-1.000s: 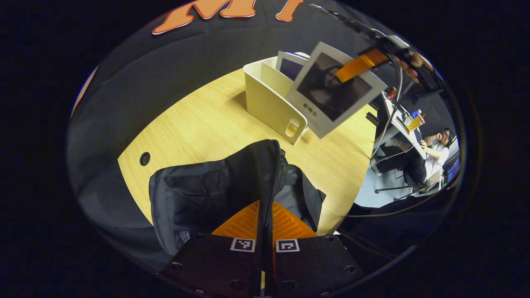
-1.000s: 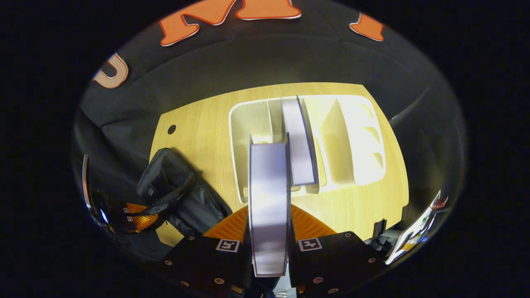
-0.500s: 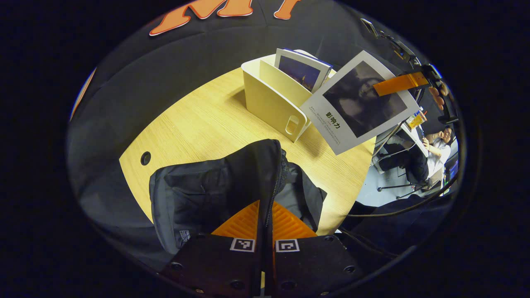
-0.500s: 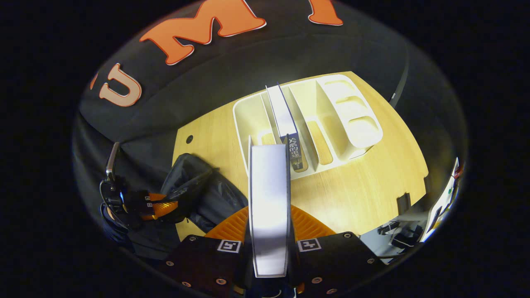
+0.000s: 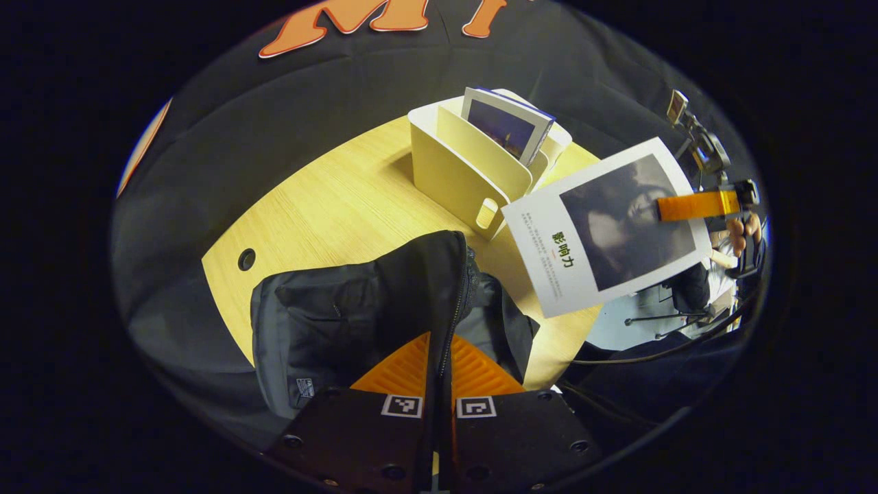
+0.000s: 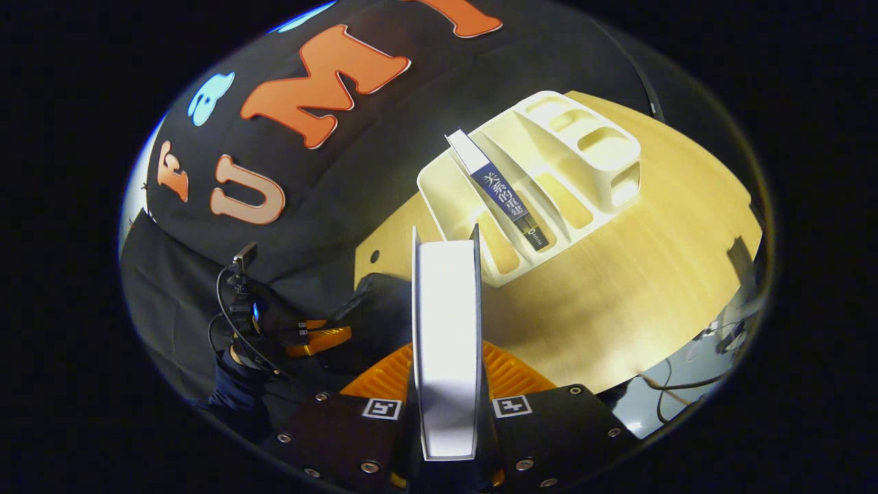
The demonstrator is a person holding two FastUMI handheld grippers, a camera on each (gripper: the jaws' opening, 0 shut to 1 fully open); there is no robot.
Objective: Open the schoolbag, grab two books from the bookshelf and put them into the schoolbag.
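Observation:
The black schoolbag (image 5: 343, 315) lies at the near end of the wooden table (image 5: 329, 206), and my left gripper (image 5: 439, 374) is shut on its raised zipper edge. In the left gripper view my right gripper (image 5: 696, 206) holds a white book with a dark portrait cover (image 5: 607, 230) in the air right of the cream bookshelf (image 5: 446, 171). A second book (image 5: 506, 127) stands in the shelf. In the right gripper view my right gripper (image 6: 446, 370) is shut on that white book (image 6: 446, 329), seen edge-on. Beyond it are the bookshelf (image 6: 603, 147), the blue-spined book (image 6: 506, 199), the schoolbag (image 6: 384, 302) and the left gripper (image 6: 319, 336).
A round cable hole (image 5: 245, 259) sits in the table at the left. The table's right edge drops to a pale floor with chair legs (image 5: 645, 319) and cables (image 5: 651, 353). Black cloth walls stand behind the table.
My right gripper has carried the white book away from the bookshelf, down and toward the table's near right edge. The left gripper keeps its hold on the bag.

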